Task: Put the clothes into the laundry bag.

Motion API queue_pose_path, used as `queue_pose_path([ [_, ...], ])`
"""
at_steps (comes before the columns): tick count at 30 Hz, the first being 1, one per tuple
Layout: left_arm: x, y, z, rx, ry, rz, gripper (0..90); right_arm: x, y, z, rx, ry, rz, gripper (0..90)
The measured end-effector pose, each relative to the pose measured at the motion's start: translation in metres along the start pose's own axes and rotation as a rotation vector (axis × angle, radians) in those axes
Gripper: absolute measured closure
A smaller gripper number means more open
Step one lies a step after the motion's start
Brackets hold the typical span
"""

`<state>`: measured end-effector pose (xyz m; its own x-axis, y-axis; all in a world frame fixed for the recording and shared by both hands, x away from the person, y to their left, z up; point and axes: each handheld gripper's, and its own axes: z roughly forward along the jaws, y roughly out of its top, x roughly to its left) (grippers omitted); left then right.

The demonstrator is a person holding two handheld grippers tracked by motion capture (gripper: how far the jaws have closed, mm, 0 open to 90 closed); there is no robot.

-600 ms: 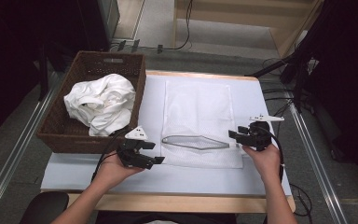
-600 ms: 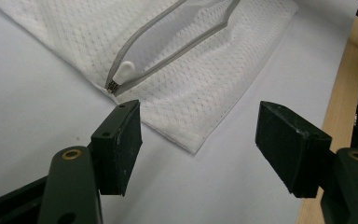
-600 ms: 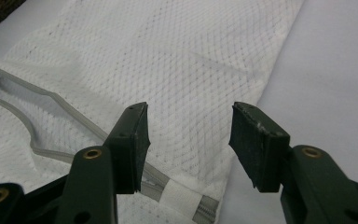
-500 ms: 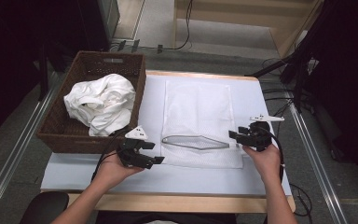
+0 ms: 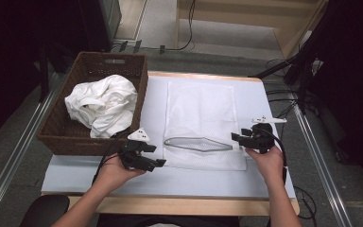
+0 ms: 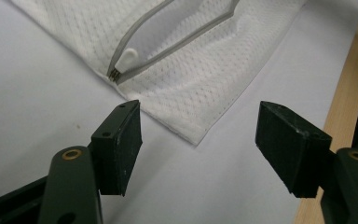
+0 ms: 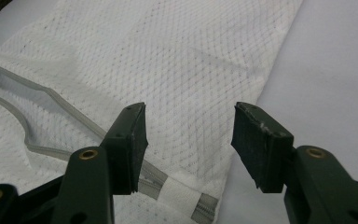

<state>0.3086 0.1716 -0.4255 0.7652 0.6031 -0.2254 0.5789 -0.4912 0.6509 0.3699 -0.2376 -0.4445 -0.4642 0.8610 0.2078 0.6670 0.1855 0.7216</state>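
Mesh bag (image 5: 203,118) lies flat between both low-held grippers, fingers (image 6: 121,144) wide, holding nothing

I was working in what looked like a lab or test room. The table (image 5: 264,179) had a wooden edge and a pale blue cover, and it stood on grey carpet between metal floor rails (image 5: 319,156). Cables (image 5: 189,28) trailed across the floor, and dark equipment stands (image 5: 307,71) and a wooden unit (image 5: 246,12) stood behind.
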Motion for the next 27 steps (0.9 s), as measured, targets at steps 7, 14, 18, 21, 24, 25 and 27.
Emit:
queue_pose_path([
  [7,-0.010,0.001,-0.007,-0.020,-0.066,0.018,32.7,0.003,0.002,0.000,-0.010,0.010,-0.007,45.8],
  [14,-0.012,-0.002,-0.008,-0.032,-0.060,0.038,32.6,0.006,0.003,0.002,-0.003,0.019,-0.023,45.1],
  [18,-0.008,-0.002,-0.010,-0.049,-0.064,0.012,32.6,0.006,0.003,0.003,-0.001,0.019,-0.029,44.6],
  [21,-0.006,-0.003,-0.012,-0.052,-0.058,0.010,32.6,0.007,0.003,0.003,0.003,0.021,-0.031,43.9],
  [24,-0.005,-0.003,-0.012,-0.055,-0.058,0.003,32.6,0.007,0.003,0.003,0.003,0.021,-0.034,43.9],
  [25,-0.005,-0.003,-0.012,-0.056,-0.056,0.002,32.6,0.007,0.003,0.004,0.005,0.021,-0.034,43.8],
  [27,-0.004,-0.003,-0.012,-0.053,-0.059,0.001,32.6,0.007,0.003,0.004,0.007,0.022,-0.036,43.7],
])
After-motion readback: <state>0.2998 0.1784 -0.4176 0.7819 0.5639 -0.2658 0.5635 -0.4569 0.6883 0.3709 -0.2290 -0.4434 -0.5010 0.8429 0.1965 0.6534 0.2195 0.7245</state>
